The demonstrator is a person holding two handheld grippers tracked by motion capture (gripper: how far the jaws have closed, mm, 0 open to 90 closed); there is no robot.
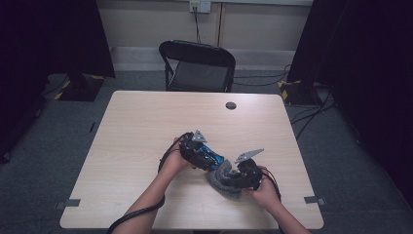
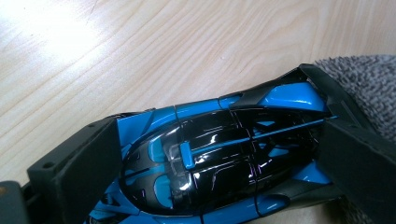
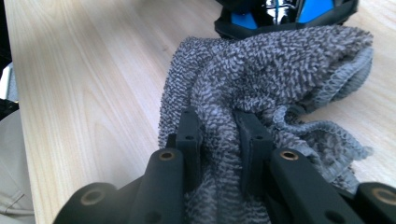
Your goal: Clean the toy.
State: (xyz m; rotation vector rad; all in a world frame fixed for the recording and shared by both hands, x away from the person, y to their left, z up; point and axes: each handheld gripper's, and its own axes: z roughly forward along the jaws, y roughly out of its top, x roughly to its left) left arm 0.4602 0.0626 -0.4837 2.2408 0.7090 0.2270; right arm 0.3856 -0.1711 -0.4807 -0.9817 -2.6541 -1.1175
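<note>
Left hand-held gripper [image 1: 207, 157] clamped; right hand-held gripper [image 1: 233, 176] pinched.

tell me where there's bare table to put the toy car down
The table is bare over its far half, between the far edge and the cable hole, and down its left side. It is crowded near the front right, where the left gripper clamps the blue car against the grey cloth pinched by the right gripper.
</note>
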